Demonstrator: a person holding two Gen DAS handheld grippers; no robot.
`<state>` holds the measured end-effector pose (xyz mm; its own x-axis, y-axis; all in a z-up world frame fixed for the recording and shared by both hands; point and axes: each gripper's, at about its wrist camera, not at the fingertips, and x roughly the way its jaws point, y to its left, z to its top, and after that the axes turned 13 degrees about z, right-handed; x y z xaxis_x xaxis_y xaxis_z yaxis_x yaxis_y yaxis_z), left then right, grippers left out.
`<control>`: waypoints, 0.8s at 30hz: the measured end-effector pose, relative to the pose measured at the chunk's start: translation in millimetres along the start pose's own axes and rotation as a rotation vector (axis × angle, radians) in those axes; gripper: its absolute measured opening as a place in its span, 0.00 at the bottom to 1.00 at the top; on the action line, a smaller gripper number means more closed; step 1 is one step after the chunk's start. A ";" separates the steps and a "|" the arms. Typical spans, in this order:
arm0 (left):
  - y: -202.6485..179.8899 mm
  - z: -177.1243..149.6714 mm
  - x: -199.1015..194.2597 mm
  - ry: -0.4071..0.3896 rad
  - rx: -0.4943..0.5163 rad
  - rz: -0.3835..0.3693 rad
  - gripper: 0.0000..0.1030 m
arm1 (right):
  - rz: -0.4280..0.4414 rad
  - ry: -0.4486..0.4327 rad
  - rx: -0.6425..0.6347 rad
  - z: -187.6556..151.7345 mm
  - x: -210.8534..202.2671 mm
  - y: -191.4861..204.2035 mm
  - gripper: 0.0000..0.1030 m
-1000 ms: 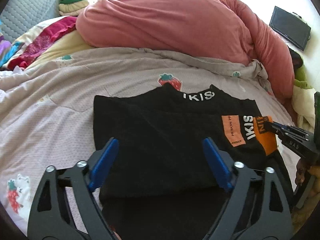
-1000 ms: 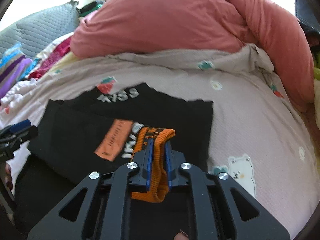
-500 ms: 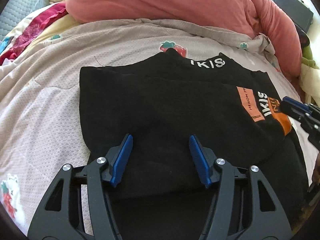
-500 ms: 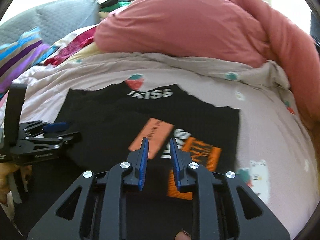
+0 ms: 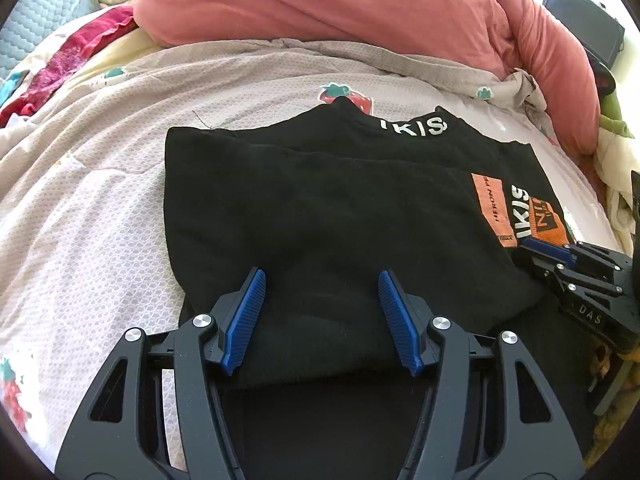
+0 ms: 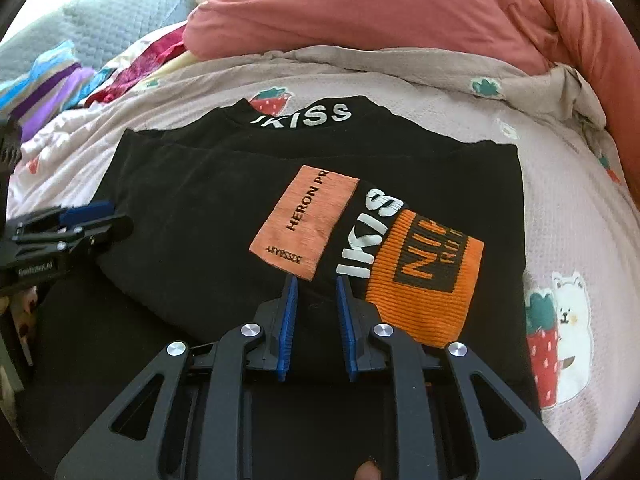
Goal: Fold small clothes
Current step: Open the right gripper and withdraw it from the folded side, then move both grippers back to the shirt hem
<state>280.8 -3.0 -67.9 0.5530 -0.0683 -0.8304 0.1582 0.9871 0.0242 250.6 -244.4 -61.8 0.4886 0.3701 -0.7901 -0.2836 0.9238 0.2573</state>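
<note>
A black garment [image 5: 320, 216] is lying folded on the bed's pale quilt [image 5: 100, 208], directly ahead of and beneath both grippers, its orange cuff [image 6: 428, 276] resting on top at the near right corner. The left gripper [image 5: 322, 316] is hanging over the garment's near edge, its jaws having just been closing and now standing half apart with cloth below them but nothing pinched between the blue pads [image 5: 244, 320]. The right gripper [image 6: 316, 324] is hovering just behind an orange label [image 6: 304, 220] and left of the cuff, its jaws having narrowed a little to a slim gap, released, gripping nothing; the cloth is lying under them, not between them. A fingertip [image 6: 366, 472] is showing at the bottom edge of the right wrist view. Beyond the garment, a bulky pink duvet [image 5: 340, 8] is piling up across the far side of the bed, with a grey quilted pillow [image 6: 112, 28] and a heap of coloured clothes [image 6: 60, 92] to the far left. A dark screen [image 5: 584, 36] is standing at the far right. Printed strawberries and a white bear [image 6: 568, 312] are dotting the quilt beside the garment's right edge.
</note>
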 end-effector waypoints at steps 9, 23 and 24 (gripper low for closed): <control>-0.3 -4.9 -10.1 -0.006 -0.003 0.010 0.54 | 0.029 -0.031 -0.009 -8.1 -27.3 12.8 0.35; 13.4 -19.2 -47.2 -0.028 -0.043 0.056 0.75 | 0.002 -0.105 0.034 -31.4 -77.6 -1.5 0.62; 16.2 -21.1 -53.5 -0.041 -0.050 0.062 0.75 | 0.003 -0.115 0.035 -34.1 -83.8 -2.5 0.63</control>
<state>236.5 19.8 -34.9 0.5933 -0.0121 -0.8049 0.0822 0.9956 0.0456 182.2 -281.1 -15.2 0.5798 0.3797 -0.7209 -0.2575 0.9248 0.2800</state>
